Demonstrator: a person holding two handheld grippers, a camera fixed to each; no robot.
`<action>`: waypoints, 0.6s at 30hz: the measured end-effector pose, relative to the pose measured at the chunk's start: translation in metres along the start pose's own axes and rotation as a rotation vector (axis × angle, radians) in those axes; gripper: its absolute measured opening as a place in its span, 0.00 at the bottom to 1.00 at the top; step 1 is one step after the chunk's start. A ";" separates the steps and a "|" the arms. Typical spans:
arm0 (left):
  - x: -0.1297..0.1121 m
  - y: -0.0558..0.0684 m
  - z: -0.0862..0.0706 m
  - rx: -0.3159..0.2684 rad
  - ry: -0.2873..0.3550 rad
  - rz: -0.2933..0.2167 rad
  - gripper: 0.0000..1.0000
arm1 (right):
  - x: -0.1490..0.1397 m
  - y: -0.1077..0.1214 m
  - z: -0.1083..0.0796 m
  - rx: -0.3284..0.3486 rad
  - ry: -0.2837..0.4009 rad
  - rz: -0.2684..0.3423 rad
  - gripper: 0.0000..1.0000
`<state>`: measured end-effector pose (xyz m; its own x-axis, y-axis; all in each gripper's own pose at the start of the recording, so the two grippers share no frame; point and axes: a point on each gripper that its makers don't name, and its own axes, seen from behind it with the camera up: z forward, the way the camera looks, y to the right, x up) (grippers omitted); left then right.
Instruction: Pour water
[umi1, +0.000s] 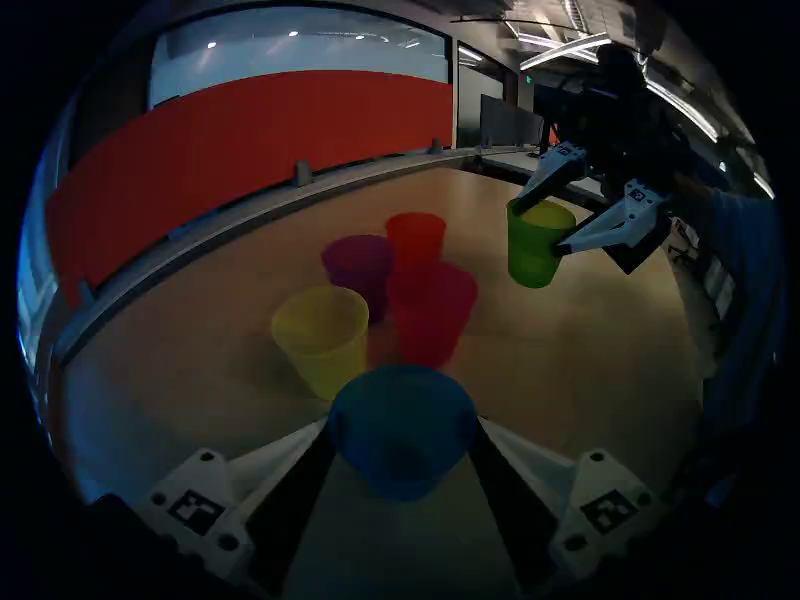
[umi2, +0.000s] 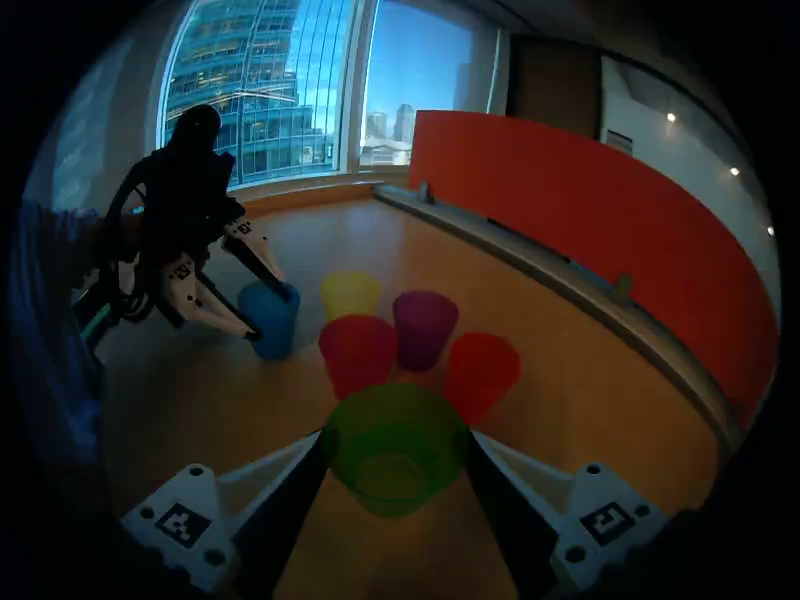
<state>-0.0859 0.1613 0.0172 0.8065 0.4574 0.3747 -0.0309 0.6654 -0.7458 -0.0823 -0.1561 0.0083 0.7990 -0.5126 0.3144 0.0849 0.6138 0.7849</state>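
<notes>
Wooden worktop (umi1: 180, 360) is stretching out toward a red partition (umi1: 250, 140) at 11 o'clock. The left claw (umi1: 403, 432) is clamping both fingers on a blue cup (umi1: 400, 455), sitting upright at 6 o'clock in the left gripper view. The right claw (umi2: 395, 447) is gripping a green cup (umi2: 392, 475) the same way, appearing at 2 o'clock from the left. A yellow cup (umi1: 322, 340), a purple cup (umi1: 357, 268), a front red cup (umi1: 432, 310) and a rear red cup (umi1: 415, 238) are standing clustered mid-worktop.
</notes>
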 end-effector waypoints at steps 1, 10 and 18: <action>-0.001 0.000 0.000 0.000 0.000 -0.001 0.88 | 0.000 0.000 0.000 0.000 -0.002 0.000 0.93; -0.006 -0.001 0.002 -0.004 -0.005 -0.007 0.88 | -0.004 -0.002 0.005 0.000 -0.016 -0.002 0.93; -0.019 0.000 0.003 -0.004 -0.050 0.004 0.94 | -0.009 -0.005 0.010 -0.001 -0.023 0.005 0.93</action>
<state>-0.1028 0.1543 0.0120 0.7758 0.4889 0.3989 -0.0314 0.6613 -0.7495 -0.0960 -0.1605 0.0071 0.7854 -0.5234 0.3304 0.0820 0.6171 0.7826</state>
